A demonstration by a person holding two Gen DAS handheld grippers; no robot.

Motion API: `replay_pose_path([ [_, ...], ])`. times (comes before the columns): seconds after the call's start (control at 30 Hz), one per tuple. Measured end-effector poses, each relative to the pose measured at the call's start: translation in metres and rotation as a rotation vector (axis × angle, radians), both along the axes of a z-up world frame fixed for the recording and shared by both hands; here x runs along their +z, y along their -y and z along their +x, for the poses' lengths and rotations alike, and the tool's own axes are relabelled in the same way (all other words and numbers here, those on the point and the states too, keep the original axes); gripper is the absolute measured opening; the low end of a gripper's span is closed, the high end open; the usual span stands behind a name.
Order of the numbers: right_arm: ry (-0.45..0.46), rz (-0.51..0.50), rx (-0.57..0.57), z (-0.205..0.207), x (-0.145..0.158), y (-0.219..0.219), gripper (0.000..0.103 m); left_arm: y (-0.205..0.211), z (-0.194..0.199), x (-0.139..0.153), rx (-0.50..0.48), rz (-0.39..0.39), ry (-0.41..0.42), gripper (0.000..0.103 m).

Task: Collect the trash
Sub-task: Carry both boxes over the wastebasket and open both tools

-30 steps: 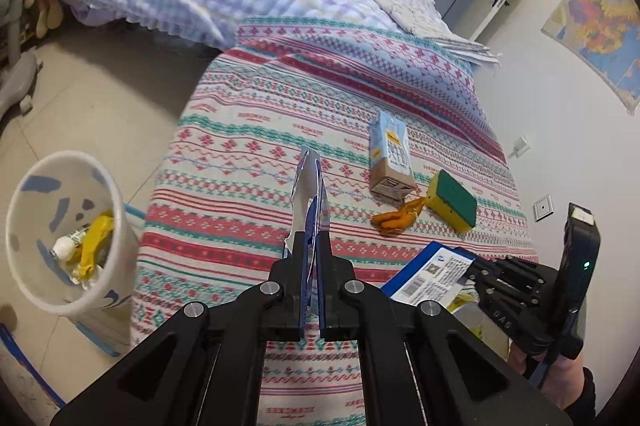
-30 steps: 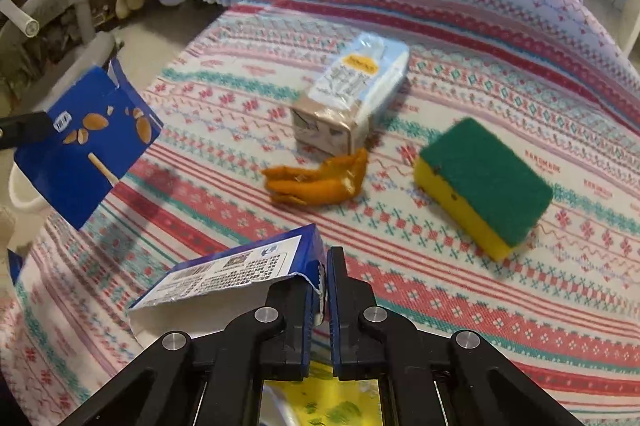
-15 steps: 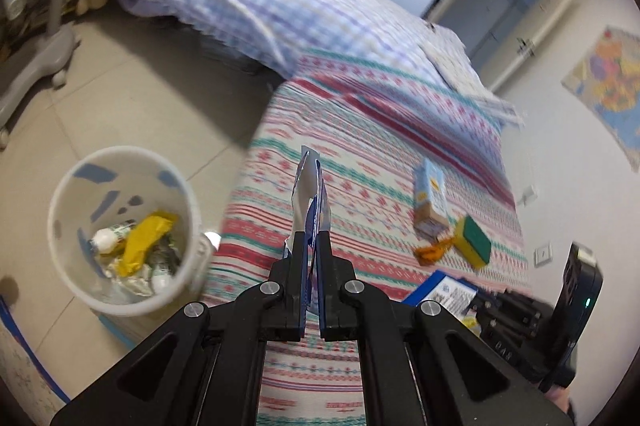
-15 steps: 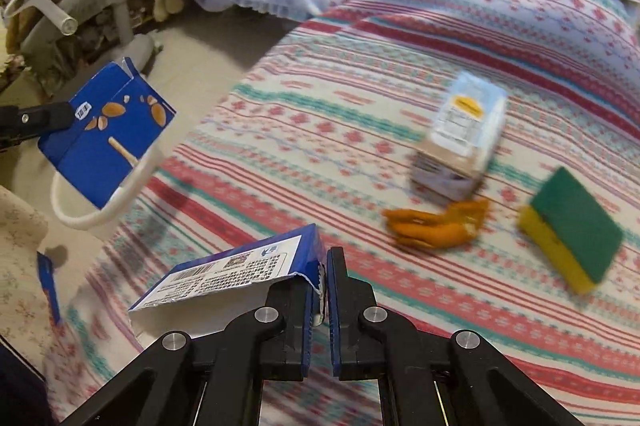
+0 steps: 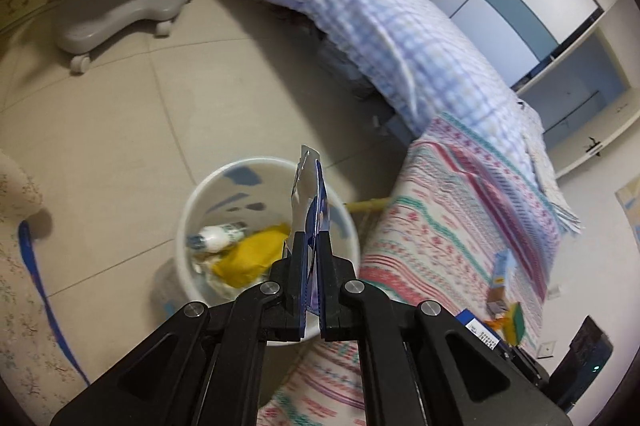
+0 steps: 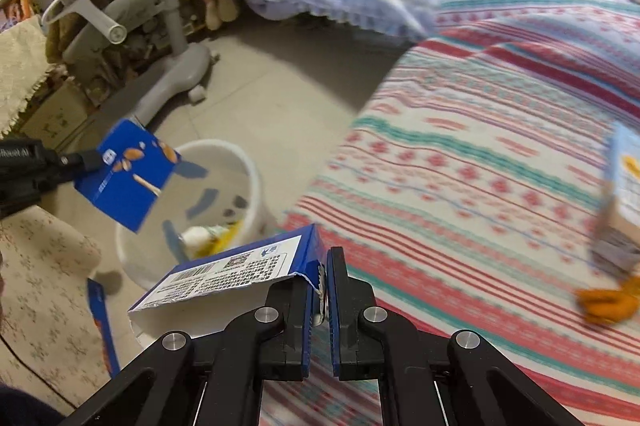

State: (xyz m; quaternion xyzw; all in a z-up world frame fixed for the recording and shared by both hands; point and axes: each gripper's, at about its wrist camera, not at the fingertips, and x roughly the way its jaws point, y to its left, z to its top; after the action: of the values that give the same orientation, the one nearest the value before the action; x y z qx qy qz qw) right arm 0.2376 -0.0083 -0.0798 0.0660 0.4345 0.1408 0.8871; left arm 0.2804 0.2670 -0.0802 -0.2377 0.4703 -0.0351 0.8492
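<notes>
L gripper (image 5: 310, 262) is clamping a blue wrapper (image 5: 310, 210) edge-on, hanging over the white bin (image 5: 208, 186) w/ yellow trash inside. R gripper (image 6: 320, 290) is pinching a blue carton (image 6: 240, 270) by its torn corner, near the bed edge. Farther on the striped blanket (image 6: 460, 166): a milk box (image 6: 622, 194), orange peel (image 6: 608, 302), both blurred.

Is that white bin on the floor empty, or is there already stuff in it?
Not empty. The white bin already holds a yellow wrapper and a small white bottle at the bottom, with most of its depth unfilled.
</notes>
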Motion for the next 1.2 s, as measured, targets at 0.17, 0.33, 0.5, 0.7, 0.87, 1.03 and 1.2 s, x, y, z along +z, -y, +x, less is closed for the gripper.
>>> replay_pose_path([
  [0.17, -0.006, 0.018, 0.012, 0.020, -0.008, -0.031, 0.005, -0.009, 0.008, -0.015, 0.019, 0.017, -0.041, 0.003],
  [0.33, 0.000, 0.002, 0.028, 0.033, -0.012, -0.051, 0.005, -0.015, 0.015, -0.025, 0.043, 0.037, -0.085, 0.004],
  [0.5, -0.005, -0.016, 0.034, 0.048, -0.018, -0.066, 0.005, -0.017, 0.020, -0.034, 0.040, 0.060, -0.125, 0.007],
  [0.7, -0.008, -0.049, 0.047, 0.059, -0.029, -0.081, 0.006, -0.023, 0.023, -0.045, 0.059, 0.094, -0.194, 0.019],
  [0.87, -0.006, -0.077, 0.058, 0.067, -0.038, -0.095, 0.006, -0.028, 0.020, -0.042, 0.077, 0.089, -0.187, 0.029],
  [1.03, -0.019, -0.151, 0.093, 0.075, -0.048, -0.115, 0.054, -0.030, 0.021, -0.044, 0.086, 0.063, -0.196, 0.029],
  [1.2, -0.021, -0.172, 0.097, 0.071, -0.056, -0.113, 0.055, -0.026, 0.021, -0.043, 0.066, 0.059, -0.195, 0.029],
])
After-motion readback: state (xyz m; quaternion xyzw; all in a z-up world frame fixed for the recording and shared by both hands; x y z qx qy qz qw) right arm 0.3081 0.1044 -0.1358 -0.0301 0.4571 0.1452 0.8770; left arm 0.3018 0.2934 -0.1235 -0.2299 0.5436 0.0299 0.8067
